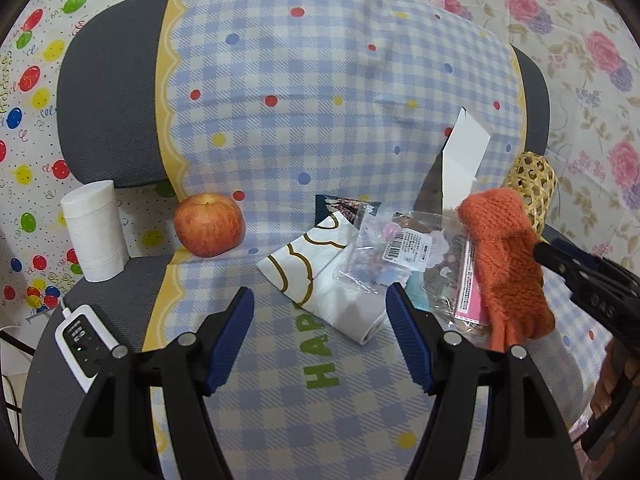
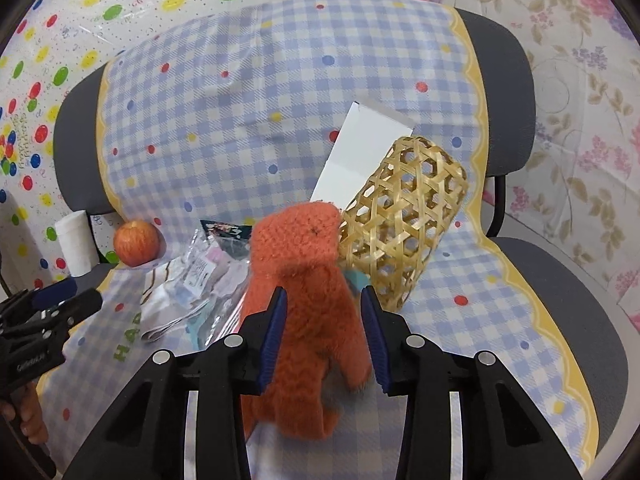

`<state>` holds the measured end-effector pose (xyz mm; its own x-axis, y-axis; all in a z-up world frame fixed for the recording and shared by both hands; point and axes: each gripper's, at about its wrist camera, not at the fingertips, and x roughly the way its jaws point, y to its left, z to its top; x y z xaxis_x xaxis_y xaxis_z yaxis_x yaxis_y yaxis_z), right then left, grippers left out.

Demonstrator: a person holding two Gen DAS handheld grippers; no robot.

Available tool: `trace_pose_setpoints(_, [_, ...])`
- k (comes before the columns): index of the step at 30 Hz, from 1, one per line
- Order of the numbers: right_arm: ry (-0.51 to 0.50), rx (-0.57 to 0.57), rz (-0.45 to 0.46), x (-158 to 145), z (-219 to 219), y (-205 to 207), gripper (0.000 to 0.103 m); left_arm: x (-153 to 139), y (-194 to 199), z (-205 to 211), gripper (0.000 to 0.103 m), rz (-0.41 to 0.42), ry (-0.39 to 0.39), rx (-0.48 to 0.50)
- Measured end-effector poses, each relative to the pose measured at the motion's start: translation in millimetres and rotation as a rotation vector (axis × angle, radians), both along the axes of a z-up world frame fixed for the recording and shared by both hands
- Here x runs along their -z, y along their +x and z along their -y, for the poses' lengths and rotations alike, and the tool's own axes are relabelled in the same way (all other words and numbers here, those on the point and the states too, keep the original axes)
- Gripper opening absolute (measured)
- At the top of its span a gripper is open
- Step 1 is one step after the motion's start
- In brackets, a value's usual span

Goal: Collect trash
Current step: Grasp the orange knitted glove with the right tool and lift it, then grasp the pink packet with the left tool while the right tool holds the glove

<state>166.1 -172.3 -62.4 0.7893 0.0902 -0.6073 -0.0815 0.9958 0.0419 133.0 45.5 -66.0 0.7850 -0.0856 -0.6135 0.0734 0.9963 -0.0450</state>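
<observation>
Under the orange glove [image 2: 304, 292] wrappers hide; right tongs [image 2: 324, 316] straddle it, left tongs [image 1: 320, 312] spread.

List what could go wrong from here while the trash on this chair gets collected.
1. The right claw straddles the orange knitted glove, probably not trash; closing would likely grab it instead of the clear wrappers beneath.
2. Lifting the glove may nudge the woven basket touching it.
3. The apple could roll if the cloth shifts.

Left gripper [image 1: 320, 312] agape, empty; right gripper [image 2: 323, 320] half-closed.
</observation>
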Motion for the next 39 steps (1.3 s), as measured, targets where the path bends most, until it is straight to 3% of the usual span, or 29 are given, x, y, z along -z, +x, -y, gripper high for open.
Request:
trace_pose_setpoints(4, [0.002,0.009,-0.04,10,0,15,0.039,3,1,5,0.067,-0.005,0.004,0.02])
trace_pose_setpoints(8, [0.018,-0.008,-0.042,8,0,12,0.012,2,1,9,0.067,-0.008,0.01,0.03])
trace_pose_setpoints(9, [0.038,-0.017,-0.032,2,1,8,0.011,1,1,9,0.067,-0.008,0.011,0.032])
trace_pose_setpoints(15, [0.073,-0.021,0.089,-46,9,-29,0.01,-5,-2,19,0.067,-0.004,0.011,0.047])
trace_pose_setpoints(21, [0.011,0.032,0.19,-77,22,-63,0.01,-2,-6,39,0.074,-0.026,0.007,0.09])
trace_pose_setpoints(24, [-0.018,0.043,0.185,-73,29,-69,0.01,8,-7,55,0.081,-0.047,0.015,0.123])
trace_pose_setpoints(30, [-0.012,0.054,0.154,-58,43,-73,0.01,25,-4,79,0.081,-0.09,0.056,0.168])
trace_pose_setpoints(39, [0.014,0.077,0.164,-56,52,-73,0.01,25,13,109,0.088,-0.073,0.077,0.168])
